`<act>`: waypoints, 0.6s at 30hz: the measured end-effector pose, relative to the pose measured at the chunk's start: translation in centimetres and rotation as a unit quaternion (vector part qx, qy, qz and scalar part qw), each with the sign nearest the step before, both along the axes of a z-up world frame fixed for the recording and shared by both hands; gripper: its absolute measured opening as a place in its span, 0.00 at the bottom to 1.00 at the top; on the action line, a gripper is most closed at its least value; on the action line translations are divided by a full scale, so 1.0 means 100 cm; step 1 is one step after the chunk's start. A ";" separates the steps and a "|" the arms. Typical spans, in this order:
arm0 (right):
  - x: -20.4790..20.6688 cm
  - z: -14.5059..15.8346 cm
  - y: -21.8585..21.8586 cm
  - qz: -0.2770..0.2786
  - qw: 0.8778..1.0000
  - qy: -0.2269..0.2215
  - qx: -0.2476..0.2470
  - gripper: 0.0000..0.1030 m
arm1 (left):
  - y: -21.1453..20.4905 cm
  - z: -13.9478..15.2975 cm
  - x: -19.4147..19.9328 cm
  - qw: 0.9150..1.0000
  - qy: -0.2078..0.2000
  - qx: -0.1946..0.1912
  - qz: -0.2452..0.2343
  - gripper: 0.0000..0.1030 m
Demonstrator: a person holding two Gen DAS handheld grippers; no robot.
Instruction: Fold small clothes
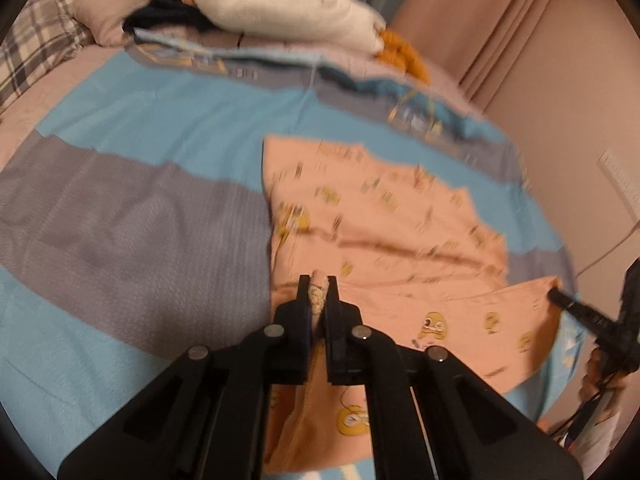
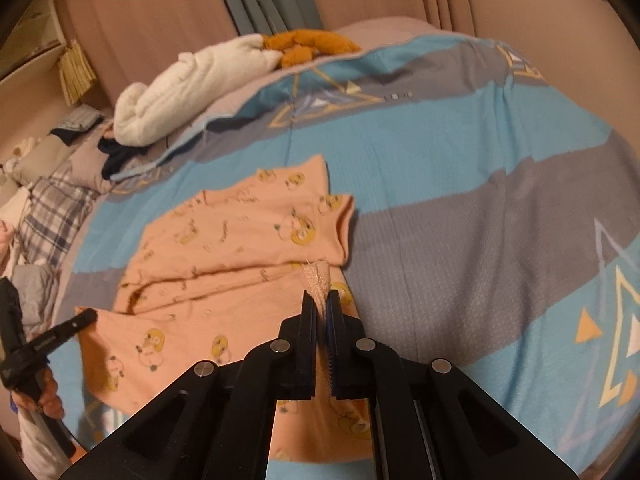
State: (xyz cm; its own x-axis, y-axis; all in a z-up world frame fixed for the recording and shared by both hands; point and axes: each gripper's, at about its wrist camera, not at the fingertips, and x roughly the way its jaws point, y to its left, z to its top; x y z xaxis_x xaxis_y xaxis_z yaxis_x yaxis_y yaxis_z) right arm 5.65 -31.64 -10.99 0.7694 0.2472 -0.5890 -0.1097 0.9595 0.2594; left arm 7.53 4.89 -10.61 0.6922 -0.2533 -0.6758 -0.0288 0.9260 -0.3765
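Note:
A small peach garment with yellow cartoon prints lies partly folded on the blue and grey bedspread. My left gripper is shut on a bunched edge of it at its near left corner. My right gripper is shut on the ribbed edge of the same garment at its near right corner. Each gripper shows in the other's view, the right one at the garment's right end and the left one at its left end. The near strip of cloth is lifted between them.
A white plush toy with orange feet lies at the far edge of the bed beside dark clothes and a plaid pillow. Pink curtains hang behind. A shelf stands at the far left.

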 end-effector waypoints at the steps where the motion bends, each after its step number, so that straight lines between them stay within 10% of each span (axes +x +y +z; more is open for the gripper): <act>1: -0.002 0.003 -0.001 0.001 1.000 -0.005 0.004 0.05 | 0.002 0.006 -0.004 1.000 -0.008 -0.008 0.006 0.04; 18: -0.030 0.055 -0.003 -0.003 0.995 -0.101 0.024 0.05 | 0.004 0.073 -0.027 0.994 -0.106 -0.033 0.014 0.04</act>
State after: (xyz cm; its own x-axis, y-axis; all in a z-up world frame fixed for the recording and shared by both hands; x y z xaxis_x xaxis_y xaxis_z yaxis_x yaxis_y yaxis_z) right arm 2.68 -31.94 -5.45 0.8722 0.2666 -0.4102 -0.1591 0.9475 0.2775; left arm 4.83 5.26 -3.31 0.8245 -0.2721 -0.4961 0.0334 0.8987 -0.4374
